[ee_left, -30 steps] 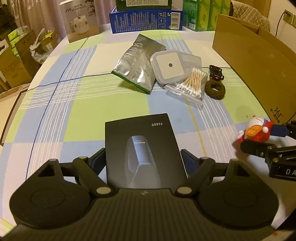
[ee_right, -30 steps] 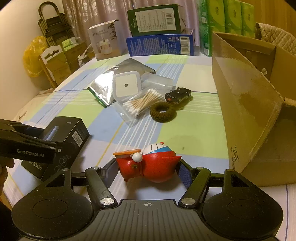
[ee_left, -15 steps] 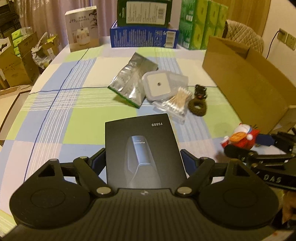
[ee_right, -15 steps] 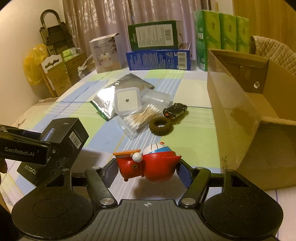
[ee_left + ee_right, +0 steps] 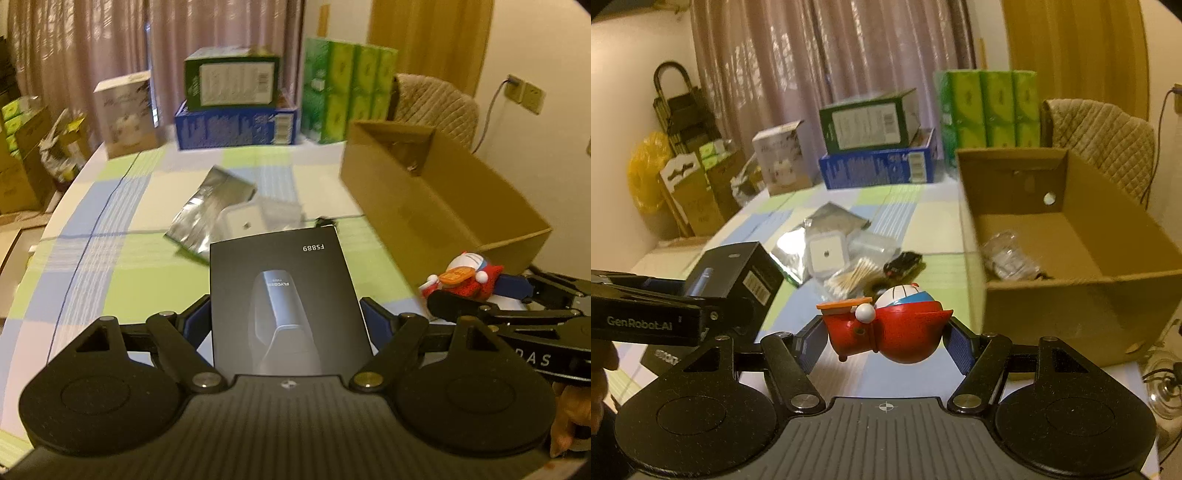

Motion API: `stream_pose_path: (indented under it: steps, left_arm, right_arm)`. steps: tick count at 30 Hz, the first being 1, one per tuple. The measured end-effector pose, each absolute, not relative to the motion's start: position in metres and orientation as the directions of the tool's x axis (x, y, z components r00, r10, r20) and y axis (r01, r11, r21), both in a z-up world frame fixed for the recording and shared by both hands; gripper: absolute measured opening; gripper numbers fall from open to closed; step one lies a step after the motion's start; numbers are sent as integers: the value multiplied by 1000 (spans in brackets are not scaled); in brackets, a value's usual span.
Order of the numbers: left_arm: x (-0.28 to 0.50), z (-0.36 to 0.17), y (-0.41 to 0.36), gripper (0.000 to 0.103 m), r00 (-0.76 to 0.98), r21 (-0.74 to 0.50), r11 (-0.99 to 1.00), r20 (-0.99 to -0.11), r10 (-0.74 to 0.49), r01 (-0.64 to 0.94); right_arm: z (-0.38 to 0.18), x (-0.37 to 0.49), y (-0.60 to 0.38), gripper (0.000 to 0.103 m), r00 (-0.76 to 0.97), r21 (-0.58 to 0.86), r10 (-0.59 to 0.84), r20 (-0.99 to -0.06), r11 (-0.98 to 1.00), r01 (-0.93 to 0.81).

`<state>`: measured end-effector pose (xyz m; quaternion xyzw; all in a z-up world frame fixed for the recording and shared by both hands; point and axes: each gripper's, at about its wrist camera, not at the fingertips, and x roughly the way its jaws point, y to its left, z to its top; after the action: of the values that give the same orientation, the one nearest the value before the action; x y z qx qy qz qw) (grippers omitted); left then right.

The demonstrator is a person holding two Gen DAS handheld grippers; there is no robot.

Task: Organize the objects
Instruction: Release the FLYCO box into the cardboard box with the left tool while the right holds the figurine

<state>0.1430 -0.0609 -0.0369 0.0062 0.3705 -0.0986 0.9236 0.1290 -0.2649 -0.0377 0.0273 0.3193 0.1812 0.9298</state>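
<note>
The left gripper (image 5: 286, 321) pinches a flat black rectangular box printed with a shaver and "FS889" (image 5: 282, 295) between its blue-padded fingers (image 5: 195, 321), holding it raised above the table (image 5: 110, 236), which is covered in a blue, green and white checked cloth. The right gripper (image 5: 882, 338) clamps a small red, white and blue cartoon figurine with an orange propeller (image 5: 886, 328) from both sides, also lifted off the table. In the left wrist view this figurine (image 5: 465, 275) appears just to the right of the black box, near the front corner of the open brown cardboard box (image 5: 424, 206) that stands on the right part of the table. In the right wrist view a crumpled clear plastic packet (image 5: 1008, 258) lies on the floor of the cardboard box (image 5: 1071, 306). On the table between the two grippers and the far stack of cartons lie a silver foil pouch (image 5: 816, 236), a white square device in a clear bag (image 5: 827, 253), a clear bag of cotton swabs (image 5: 855, 280), a small black toy car (image 5: 903, 264) and a dark fuzzy hair tie (image 5: 875, 286), partly hidden behind the figurine.
</note>
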Motion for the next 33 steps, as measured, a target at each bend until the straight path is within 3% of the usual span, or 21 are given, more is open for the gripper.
stream_pose_path:
  steps: [15, 33]
  left_arm:
    - [143, 8, -130, 80, 713, -61, 943, -638, -290, 329]
    - [189, 37, -202, 80, 679, -68, 903, -636, -366, 424]
  right_arm:
    - [14, 132, -327, 65, 782, 76, 255, -569, 963, -259]
    - [37, 174, -409, 65, 798, 97, 181, -575, 983, -154]
